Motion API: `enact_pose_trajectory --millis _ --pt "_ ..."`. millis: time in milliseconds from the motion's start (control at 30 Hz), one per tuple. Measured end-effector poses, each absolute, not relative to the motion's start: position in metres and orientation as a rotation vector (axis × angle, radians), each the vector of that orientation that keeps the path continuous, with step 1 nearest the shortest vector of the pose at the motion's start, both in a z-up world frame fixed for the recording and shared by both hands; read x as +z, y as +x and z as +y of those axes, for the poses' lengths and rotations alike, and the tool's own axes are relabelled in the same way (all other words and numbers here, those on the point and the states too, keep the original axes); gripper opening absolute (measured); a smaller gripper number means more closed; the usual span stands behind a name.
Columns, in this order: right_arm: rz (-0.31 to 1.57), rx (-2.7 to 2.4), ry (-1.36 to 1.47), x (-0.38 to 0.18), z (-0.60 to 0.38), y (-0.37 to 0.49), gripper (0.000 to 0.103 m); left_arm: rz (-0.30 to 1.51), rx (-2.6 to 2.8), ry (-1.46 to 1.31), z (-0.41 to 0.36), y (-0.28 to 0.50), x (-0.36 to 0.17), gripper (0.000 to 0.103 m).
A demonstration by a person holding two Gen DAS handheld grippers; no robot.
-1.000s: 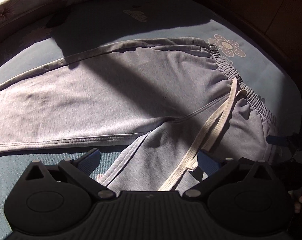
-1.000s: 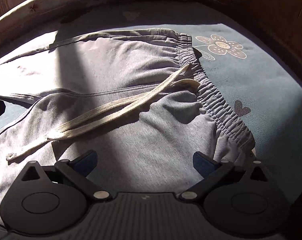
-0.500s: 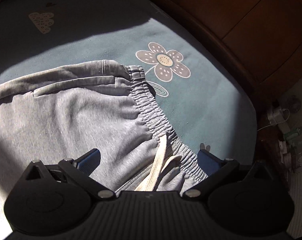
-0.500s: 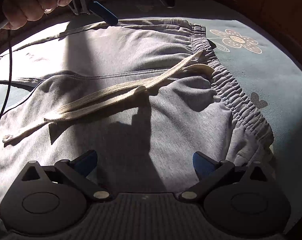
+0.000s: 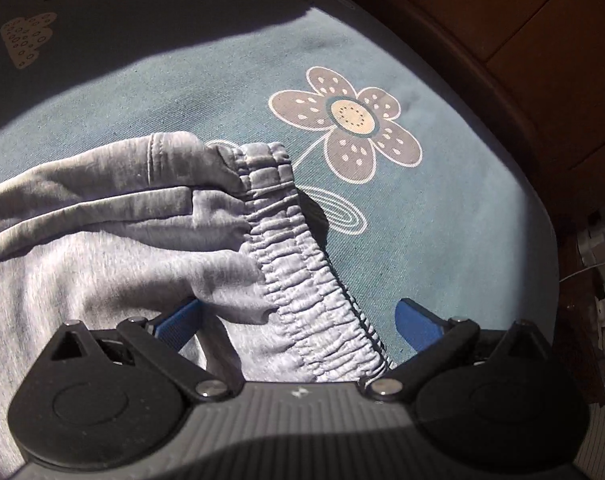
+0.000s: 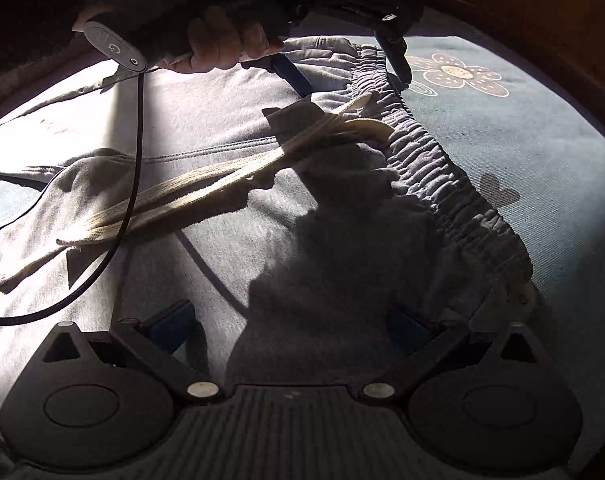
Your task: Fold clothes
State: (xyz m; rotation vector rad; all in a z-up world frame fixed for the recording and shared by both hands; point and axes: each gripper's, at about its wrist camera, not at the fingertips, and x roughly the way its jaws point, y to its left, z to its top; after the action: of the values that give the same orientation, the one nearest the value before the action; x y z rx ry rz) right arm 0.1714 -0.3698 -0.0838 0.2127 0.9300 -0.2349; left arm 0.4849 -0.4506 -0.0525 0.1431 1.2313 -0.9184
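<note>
While the grey trousers (image 6: 206, 128) lie flat on the blue bed sheet (image 5: 442, 216), the left tongs (image 5: 298, 316) have swung from the legs to the far waistband (image 5: 302, 280) corner, wide open, gripping nothing. The right tongs (image 6: 290, 320) hover open near the other waistband corner, likely ready to fold.

A home bedroom: a flower-printed blue bedsheet (image 5: 442, 216) bordered by a wooden bed frame (image 5: 522, 40).
</note>
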Motion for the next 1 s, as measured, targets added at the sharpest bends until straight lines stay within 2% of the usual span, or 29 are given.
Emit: enact_pose_trajectory --millis 167,367,600,767,1000 --pt "0.937 -0.22 0.221 -0.084 -0.372 0.172 0.103 1.198 -0.937 0.11 -0.46 0.497 -0.025 0.102" --pt "0.93 -0.221 0.234 -0.085 -0.373 0.173 0.103 1.163 -0.892 0.219 -0.489 0.516 -0.038 0.102" --pt "0.919 -0.218 0.215 -0.087 -0.373 0.171 0.103 1.136 -0.821 0.197 -0.494 0.529 -0.049 0.102" --pt "0.913 -0.222 0.186 -0.089 -0.369 0.169 0.103 1.079 -0.857 0.195 -0.467 0.511 -0.024 0.102" --pt "0.977 -0.193 0.178 -0.079 -0.374 0.179 0.103 1.015 -0.829 0.21 -0.378 0.466 0.005 0.102"
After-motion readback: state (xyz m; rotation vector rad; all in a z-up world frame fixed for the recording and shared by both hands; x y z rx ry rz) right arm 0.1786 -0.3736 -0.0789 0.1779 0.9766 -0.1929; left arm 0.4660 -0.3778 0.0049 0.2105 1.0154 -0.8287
